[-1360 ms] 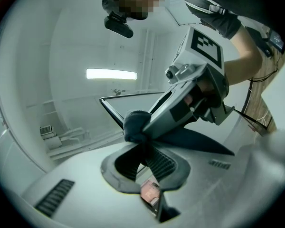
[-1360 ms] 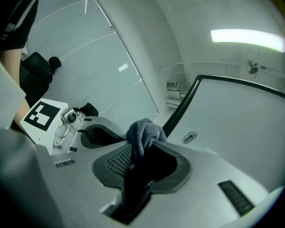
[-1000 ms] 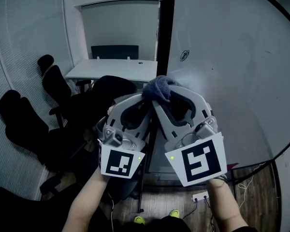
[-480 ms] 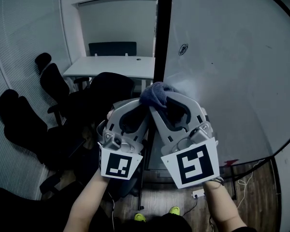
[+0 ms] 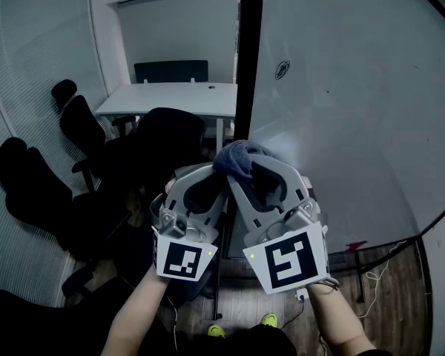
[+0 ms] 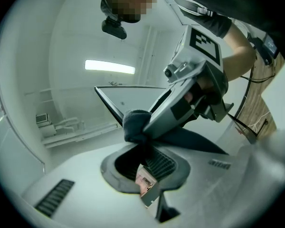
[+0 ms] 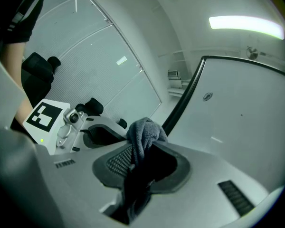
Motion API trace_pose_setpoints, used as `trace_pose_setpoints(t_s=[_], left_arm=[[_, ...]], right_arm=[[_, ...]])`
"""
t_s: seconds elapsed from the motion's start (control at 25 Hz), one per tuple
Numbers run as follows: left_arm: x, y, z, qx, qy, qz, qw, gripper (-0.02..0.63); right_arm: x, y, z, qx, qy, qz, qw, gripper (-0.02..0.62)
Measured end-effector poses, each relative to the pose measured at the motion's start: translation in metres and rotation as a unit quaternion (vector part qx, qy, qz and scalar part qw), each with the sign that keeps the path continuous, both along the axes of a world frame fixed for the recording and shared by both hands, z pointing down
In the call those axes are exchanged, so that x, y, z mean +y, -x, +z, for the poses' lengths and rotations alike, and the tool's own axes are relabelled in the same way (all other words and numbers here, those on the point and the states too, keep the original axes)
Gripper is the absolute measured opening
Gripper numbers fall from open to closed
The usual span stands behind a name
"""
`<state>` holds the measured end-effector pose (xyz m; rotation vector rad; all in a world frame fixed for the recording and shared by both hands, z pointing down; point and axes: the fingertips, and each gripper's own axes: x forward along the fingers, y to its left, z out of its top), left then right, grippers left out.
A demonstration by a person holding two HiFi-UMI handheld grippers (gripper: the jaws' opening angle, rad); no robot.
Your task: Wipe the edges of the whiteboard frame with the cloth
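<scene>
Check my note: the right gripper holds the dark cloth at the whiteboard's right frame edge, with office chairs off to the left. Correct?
Not quite. The cloth held in the right gripper is at the whiteboard's left frame edge, the dark vertical strip, not the right one; the head view shows this. The office chairs are indeed off to the left.

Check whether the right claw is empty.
No, the right claw is shut on the cloth, which bunches above its tips and trails down between the pads.
</scene>
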<state>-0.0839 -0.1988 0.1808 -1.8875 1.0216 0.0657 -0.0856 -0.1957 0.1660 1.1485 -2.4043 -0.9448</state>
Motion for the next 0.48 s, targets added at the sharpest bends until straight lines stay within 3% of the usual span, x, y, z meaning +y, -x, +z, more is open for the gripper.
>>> trace_pose_setpoints(t_s=[0.48], left_arm=[[0.000,0.001,0.031,-0.001,0.021,0.006,0.9998,0.032]], right_arm=[[0.000,0.001,0.030,0.001,0.019,0.011,1.000,0.094]])
